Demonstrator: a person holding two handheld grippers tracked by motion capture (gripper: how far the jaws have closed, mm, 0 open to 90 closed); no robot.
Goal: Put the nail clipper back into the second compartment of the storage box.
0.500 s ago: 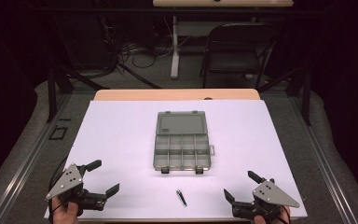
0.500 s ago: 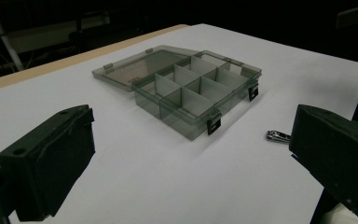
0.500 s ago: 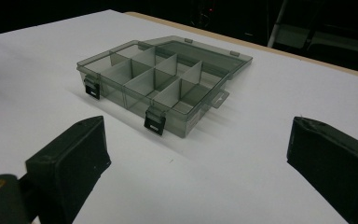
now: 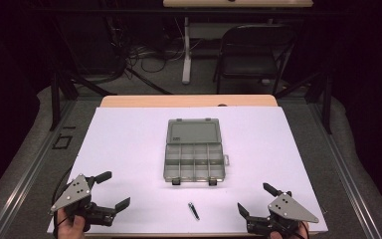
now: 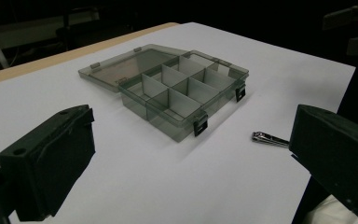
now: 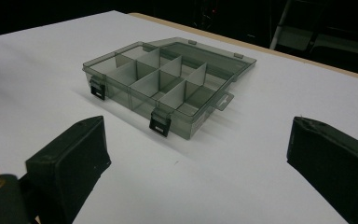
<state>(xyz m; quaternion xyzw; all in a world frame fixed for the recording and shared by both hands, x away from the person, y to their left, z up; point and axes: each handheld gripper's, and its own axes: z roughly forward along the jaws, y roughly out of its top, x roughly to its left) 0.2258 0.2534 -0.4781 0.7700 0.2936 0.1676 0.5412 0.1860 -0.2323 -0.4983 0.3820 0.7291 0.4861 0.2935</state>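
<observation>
Showing one box (image 4: 194,154) — one nail clipper (image 4: 194,210)

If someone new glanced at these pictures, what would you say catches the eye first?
Most likely the smoky grey compartment box in the middle of the white table cover, its lid laid open flat behind it and its compartments bare. Next, the small metal nail clipper lying alone on the cover in front of it. The left tool and right tool sit open at the near corners.
</observation>
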